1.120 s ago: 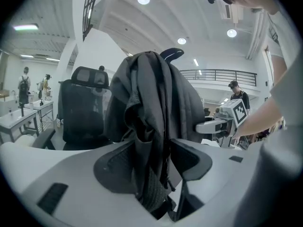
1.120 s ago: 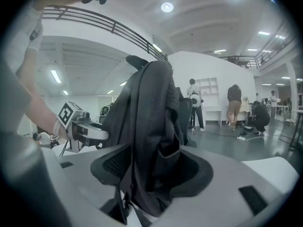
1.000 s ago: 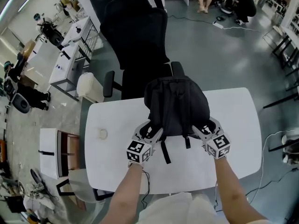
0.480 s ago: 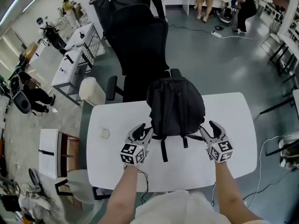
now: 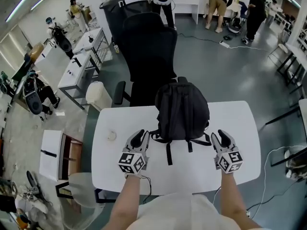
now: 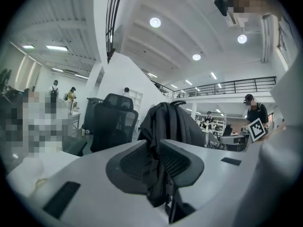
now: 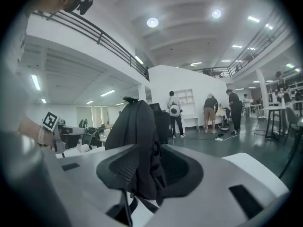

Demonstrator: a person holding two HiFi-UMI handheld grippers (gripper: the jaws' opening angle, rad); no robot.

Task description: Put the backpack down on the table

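Observation:
The black backpack (image 5: 182, 111) stands upright on the white table (image 5: 110, 164), its straps (image 5: 168, 152) trailing toward me. My left gripper (image 5: 142, 135) hovers just off its lower left corner and my right gripper (image 5: 222, 135) just off its lower right; both are apart from the fabric. Both pairs of jaws are closing, the left ones down to a narrow gap, with nothing pressed between them. The left gripper view has the backpack (image 6: 175, 122) beyond the jaw gap (image 6: 158, 145). It also stands beyond the wider jaws (image 7: 158, 150) in the right gripper view, as a dark backpack (image 7: 135, 126).
A black office chair (image 5: 148, 51) stands right behind the table's far edge. A small ring-shaped object (image 5: 112, 135) lies on the table's left part. A white bin (image 5: 98, 95) and desks are at the left; people (image 5: 220, 4) stand far back.
Both grippers have let go of the backpack's sides and drawn back toward me, and their jaws have narrowed. The backpack stays upright on the table.

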